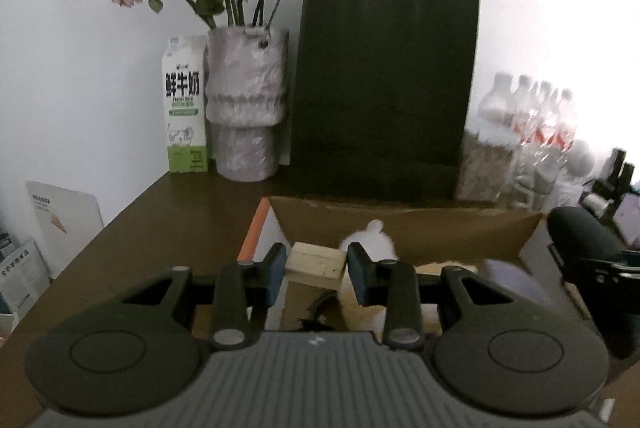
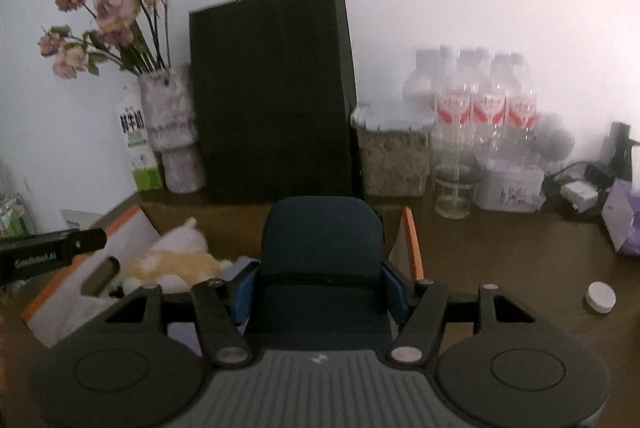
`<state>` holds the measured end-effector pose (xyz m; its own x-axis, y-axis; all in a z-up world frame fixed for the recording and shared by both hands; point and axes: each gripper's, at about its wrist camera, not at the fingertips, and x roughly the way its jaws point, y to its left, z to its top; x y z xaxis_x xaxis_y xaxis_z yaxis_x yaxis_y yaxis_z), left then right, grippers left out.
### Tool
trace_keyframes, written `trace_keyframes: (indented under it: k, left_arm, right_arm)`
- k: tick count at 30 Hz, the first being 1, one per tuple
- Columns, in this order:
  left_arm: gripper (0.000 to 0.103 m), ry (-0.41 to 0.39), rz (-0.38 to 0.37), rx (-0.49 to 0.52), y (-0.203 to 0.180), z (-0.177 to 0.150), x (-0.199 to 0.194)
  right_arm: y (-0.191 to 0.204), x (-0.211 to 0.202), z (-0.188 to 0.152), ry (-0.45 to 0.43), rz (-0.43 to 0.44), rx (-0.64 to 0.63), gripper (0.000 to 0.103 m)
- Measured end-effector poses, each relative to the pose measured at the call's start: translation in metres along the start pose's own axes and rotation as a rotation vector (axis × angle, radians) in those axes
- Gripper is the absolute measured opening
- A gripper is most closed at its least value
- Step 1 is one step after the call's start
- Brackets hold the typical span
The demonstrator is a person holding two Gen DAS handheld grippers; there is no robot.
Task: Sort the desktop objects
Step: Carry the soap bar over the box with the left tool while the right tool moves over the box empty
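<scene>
- The left gripper point(image 1: 316, 270) is clenched on a pale wooden block point(image 1: 316, 263); both blue pads point(image 1: 277, 268) press on its ends.
- The block's long axis runs crosswise from pad to pad, roughly level, with one broad face turned up and toward the camera.
- The block hangs above the open cardboard box point(image 1: 400, 224), near the box's left side.
- The right gripper point(image 2: 320, 288) is grasping a dark blue pouch point(image 2: 322, 252) at its lower part, one pad against each side.
- The pouch stands upright in the grip, its long axis running up and away from the camera, rounded top pointing toward the black paper bag point(image 2: 276, 96). A dark band crosses it level with the pads.
- In the right wrist view the pouch is over the right part of the box point(image 2: 224, 224), just left of the box's orange-edged flap point(image 2: 412, 240).
- Inside the box lies a white and yellow plush toy point(image 2: 176, 256); it shows as a white blur behind the block in the left view.
- A vase of dried flowers point(image 1: 246, 108) and a milk carton point(image 1: 185, 108) stand at the back of the brown table point(image 1: 160, 228), left of the black bag.
- Water bottles point(image 2: 484, 108) and a small white cap point(image 2: 601, 297) sit on the table to the right of the box.
</scene>
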<state>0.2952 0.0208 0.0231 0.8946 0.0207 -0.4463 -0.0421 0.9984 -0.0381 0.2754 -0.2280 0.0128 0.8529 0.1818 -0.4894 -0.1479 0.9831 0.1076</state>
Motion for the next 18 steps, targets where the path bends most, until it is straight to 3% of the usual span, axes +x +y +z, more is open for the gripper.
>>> trace_keyframes:
  k: [13, 15, 16, 17, 18]
  left_arm:
    - [0.035, 0.065, 0.026, 0.083, -0.010, -0.017, 0.026]
    - [0.044, 0.057, 0.040, 0.096, -0.012, -0.017, 0.025]
    - [0.049, 0.049, 0.050, 0.103, -0.013, -0.017, 0.023]
    - [0.061, 0.034, 0.062, 0.108, -0.015, -0.016, 0.020]
    - [0.074, 0.017, 0.070, 0.110, -0.015, -0.016, 0.018]
  right_arm:
    - [-0.001, 0.026, -0.011, 0.062, -0.007, -0.007, 0.067]
    - [-0.001, 0.023, -0.010, 0.048, -0.010, -0.012, 0.072]
    - [0.000, 0.021, -0.009, 0.041, -0.008, -0.013, 0.084]
    - [0.000, 0.019, -0.008, 0.033, -0.006, -0.013, 0.094]
    - [0.001, 0.017, -0.007, 0.024, -0.003, -0.017, 0.095]
